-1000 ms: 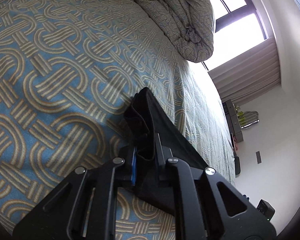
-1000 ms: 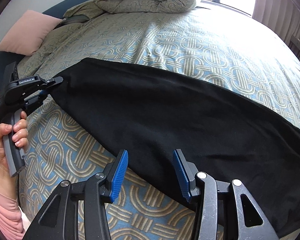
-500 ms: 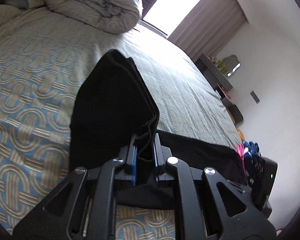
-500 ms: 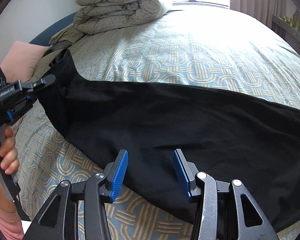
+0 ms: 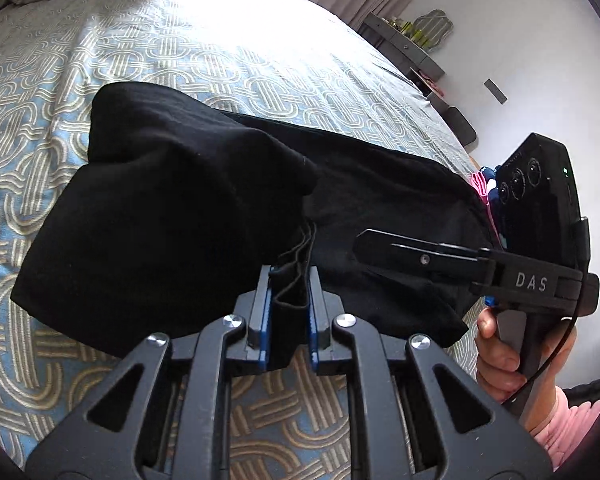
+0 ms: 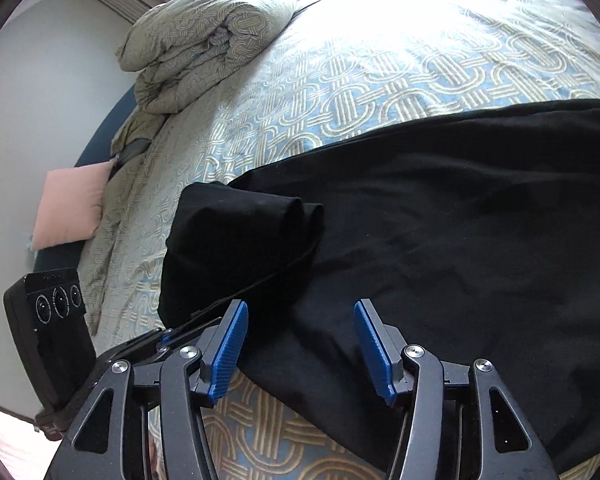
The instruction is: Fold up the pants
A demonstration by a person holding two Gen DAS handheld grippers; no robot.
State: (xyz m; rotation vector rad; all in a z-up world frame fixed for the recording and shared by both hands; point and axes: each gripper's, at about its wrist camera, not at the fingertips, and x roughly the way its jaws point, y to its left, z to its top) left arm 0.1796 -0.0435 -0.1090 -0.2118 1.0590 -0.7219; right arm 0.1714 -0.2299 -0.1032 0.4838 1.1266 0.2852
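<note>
- You are working over a bed (image 6: 380, 92) covered in a blue spread woven with tan interlocking loops; a rolled quilt (image 6: 204, 40) in the same pattern and a pale pink pillow (image 6: 70, 204) lie at its far end.
- Bright window glare washes out the far bed edge; curtains and a shelf along the white wall are hard to make out.
- The black fabric pants (image 6: 460, 220) lie across the bed, one end doubled over onto the rest.
- Your left tongs (image 5: 290, 312) pinch that bunched end.
- Your right tongs (image 6: 298, 348) are spreading above the pants, pads not pressing on them.
- The pants run out of frame on the right.
</note>
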